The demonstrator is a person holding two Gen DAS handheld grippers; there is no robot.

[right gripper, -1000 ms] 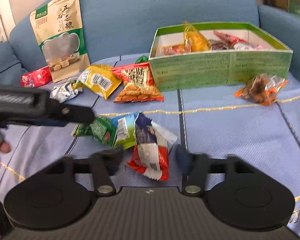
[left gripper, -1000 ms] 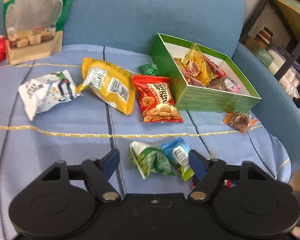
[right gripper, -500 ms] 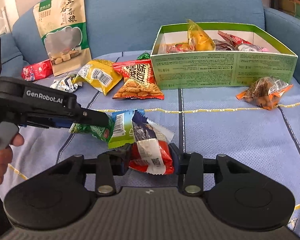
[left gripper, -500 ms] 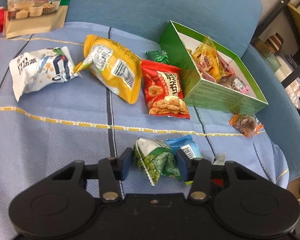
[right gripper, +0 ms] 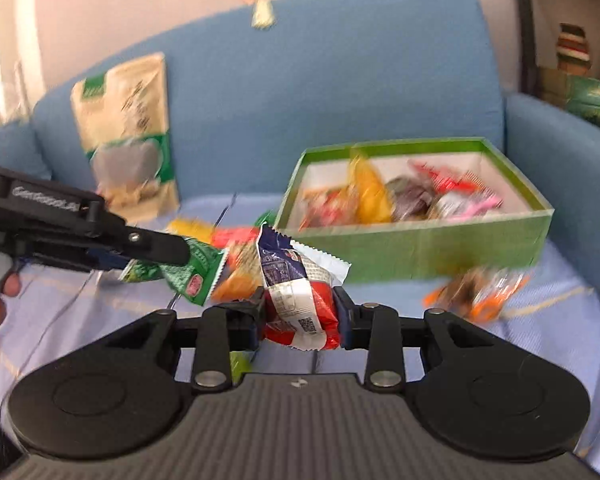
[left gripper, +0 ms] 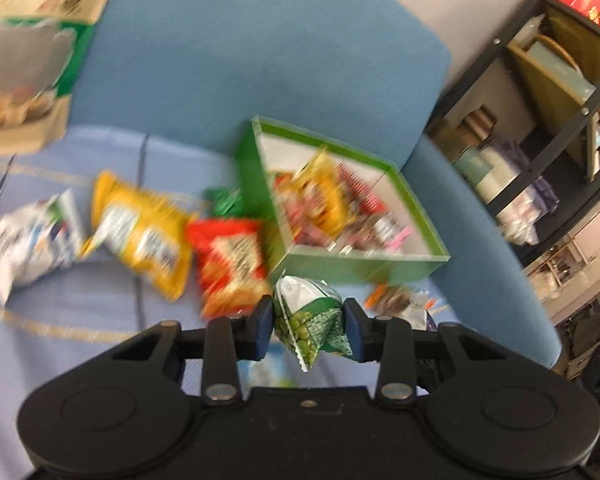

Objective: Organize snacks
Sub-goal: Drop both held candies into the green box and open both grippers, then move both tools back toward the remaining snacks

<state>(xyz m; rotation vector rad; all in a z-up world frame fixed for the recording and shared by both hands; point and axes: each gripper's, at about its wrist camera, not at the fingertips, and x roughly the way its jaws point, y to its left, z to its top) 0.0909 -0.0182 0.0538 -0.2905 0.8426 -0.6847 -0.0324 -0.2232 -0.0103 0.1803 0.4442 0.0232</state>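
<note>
Green pea snack packet (left gripper: pixel 312 322) clenched in left tongs (left gripper: pixel 307 328), red-and-blue snack packet (right gripper: pixel 300 300) between closing right tongs (right gripper: pixel 299 318), both raised over sofa seat (right gripper: pixel 540 320) near green box (right gripper: pixel 420 248).

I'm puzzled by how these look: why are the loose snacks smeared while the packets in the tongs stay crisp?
Left wrist view: the green pea packet in the left tongs is sharp; the green box is motion-smeared. Right wrist view: the red-and-blue packet in the right tongs is sharp, the sofa blurred and fisheye-curved.
</note>
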